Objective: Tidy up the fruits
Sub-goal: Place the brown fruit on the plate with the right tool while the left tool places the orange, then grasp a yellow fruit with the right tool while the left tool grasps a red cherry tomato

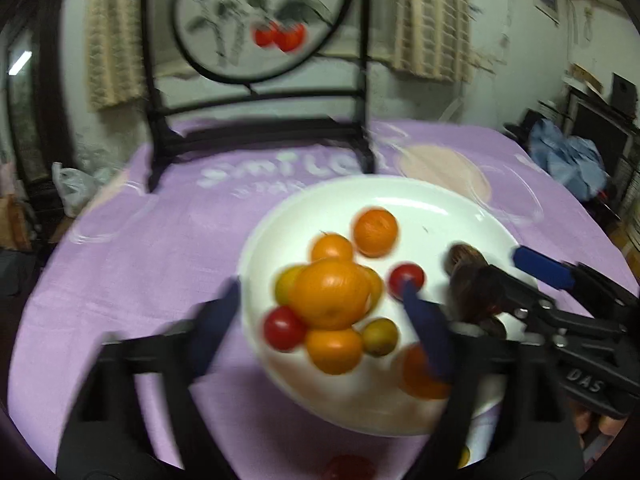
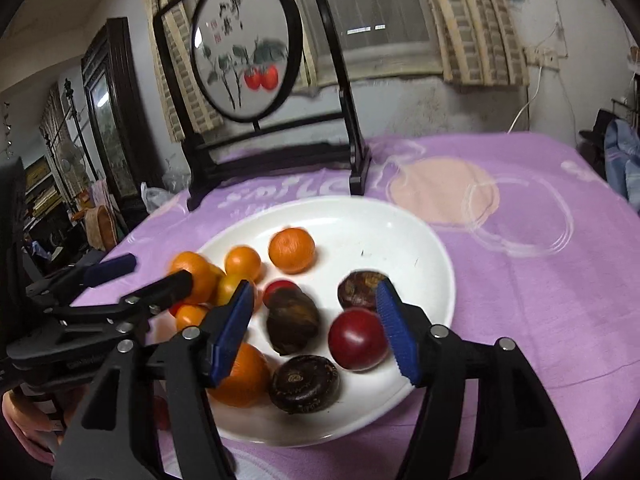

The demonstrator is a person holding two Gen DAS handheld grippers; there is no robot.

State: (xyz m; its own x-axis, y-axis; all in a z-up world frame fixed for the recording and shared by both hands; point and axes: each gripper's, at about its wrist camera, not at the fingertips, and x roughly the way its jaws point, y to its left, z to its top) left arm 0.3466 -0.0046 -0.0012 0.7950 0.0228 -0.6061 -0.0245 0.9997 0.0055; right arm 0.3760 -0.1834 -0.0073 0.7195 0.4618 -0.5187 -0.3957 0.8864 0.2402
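Note:
A white plate [image 1: 440, 208] on a purple cloth holds several oranges, small red fruits, yellow-green fruits and dark brown ones. In the left wrist view my left gripper [image 1: 320, 308] is open over a pile of oranges [image 1: 330, 294], one finger outside the plate's rim, the other by a small red fruit [image 1: 412, 274]. My right gripper [image 1: 504, 276] enters from the right. In the right wrist view the right gripper [image 2: 316, 308] is open above the plate [image 2: 400, 232], straddling a dark brown fruit [image 2: 292, 320] and a dark red fruit [image 2: 358, 340]. The left gripper [image 2: 152, 272] shows at left.
A black-framed round screen [image 2: 244, 48] painted with red fruit stands on the cloth behind the plate. A red fruit [image 1: 348, 468] lies on the cloth near the plate's front edge. Furniture and clutter surround the table.

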